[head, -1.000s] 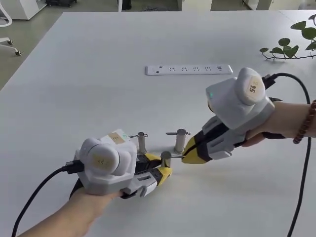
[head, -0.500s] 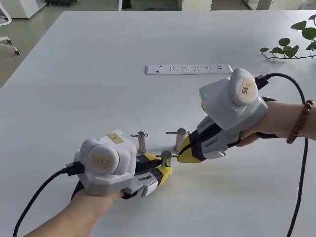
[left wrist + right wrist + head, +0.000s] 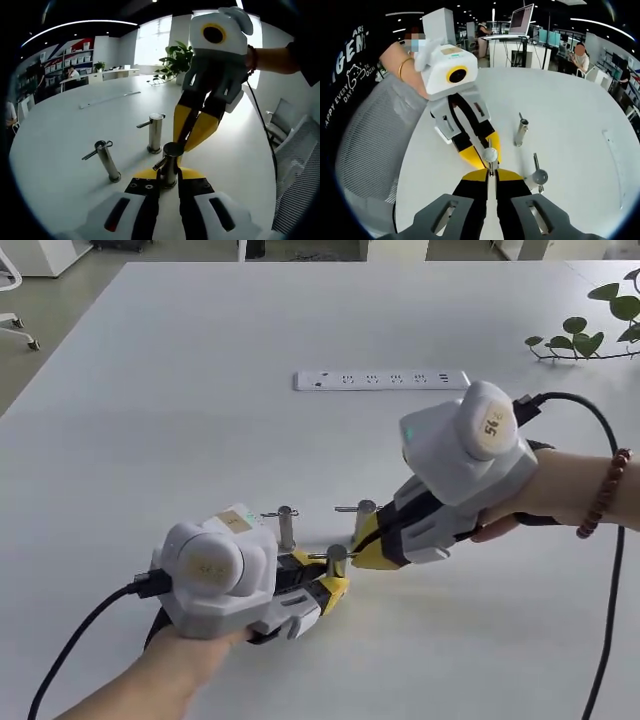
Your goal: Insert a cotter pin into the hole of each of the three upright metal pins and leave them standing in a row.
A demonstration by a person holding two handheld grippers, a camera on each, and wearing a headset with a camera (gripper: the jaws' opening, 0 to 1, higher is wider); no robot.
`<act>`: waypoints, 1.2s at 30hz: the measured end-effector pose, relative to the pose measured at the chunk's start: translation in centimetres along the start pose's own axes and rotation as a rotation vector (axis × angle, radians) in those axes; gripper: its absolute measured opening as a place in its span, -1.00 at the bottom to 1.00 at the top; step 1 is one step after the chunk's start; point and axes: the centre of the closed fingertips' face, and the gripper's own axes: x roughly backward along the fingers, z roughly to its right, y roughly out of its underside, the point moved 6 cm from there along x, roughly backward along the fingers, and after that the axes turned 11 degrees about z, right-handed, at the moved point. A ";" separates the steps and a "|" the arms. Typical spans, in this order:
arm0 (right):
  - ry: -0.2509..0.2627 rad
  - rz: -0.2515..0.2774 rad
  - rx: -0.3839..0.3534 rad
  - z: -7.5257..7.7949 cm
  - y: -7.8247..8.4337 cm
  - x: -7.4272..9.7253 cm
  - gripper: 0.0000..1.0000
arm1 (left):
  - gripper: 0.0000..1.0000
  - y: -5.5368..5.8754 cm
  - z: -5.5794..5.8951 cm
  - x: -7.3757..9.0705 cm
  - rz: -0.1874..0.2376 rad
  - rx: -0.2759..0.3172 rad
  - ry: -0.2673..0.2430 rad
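L gripper clamps near metal pin at base, upright. R gripper pinches cotter pin, lying horiz., axis thru the hole; pin dead ahead of R tips, touching. Mid pin, far pin beside, cotters in.

The left hand-held gripper has a white shell with a tan label, black jaw arms and yellow tips. The right hand-held gripper wears the same white, black and yellow, with a small green light on its shell. Each metal pin is dull silver-grey, as is the thin cotter pin. The counter is plain pale grey-white. The power strip is white, the cables black, the plant green, and the bead bracelet reddish brown.
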 end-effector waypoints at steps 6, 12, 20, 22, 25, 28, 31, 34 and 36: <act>0.011 0.007 -0.015 -0.1 -0.1 0.6 -0.96 | -0.76 0.0 0.0 -0.1 0.001 0.004 -0.002; 0.014 0.002 -0.006 -0.2 -0.1 0.6 -1.00 | -0.76 0.0 0.0 -0.2 0.006 0.012 -0.005; 0.017 0.009 -0.011 -0.2 -0.5 0.2 -1.00 | -0.76 0.1 0.0 -0.3 0.008 0.016 -0.009; 0.017 0.008 -0.010 -0.3 -0.6 0.2 -1.00 | -0.76 0.1 0.0 -0.3 0.008 0.015 -0.008; 0.021 0.004 -0.016 -0.3 -0.6 0.2 -1.00 | -0.76 0.1 0.0 -0.3 0.009 0.015 -0.007; 0.022 0.004 -0.014 -0.3 -0.5 0.1 -1.00 | -0.76 0.1 0.0 -0.3 0.008 0.015 -0.006; 0.027 0.002 -0.015 -0.4 -0.5 0.0 -1.00 | -0.75 0.1 0.0 -0.3 -0.003 0.016 -0.010; 0.039 0.012 -0.023 -0.3 -0.6 0.0 -1.00 | -0.66 0.4 -0.3 -0.2 -0.025 -0.006 -0.026; 0.043 0.016 -0.027 -0.3 -0.8 0.0 -0.93 | -0.61 0.4 -0.3 0.0 -0.028 -0.005 -0.025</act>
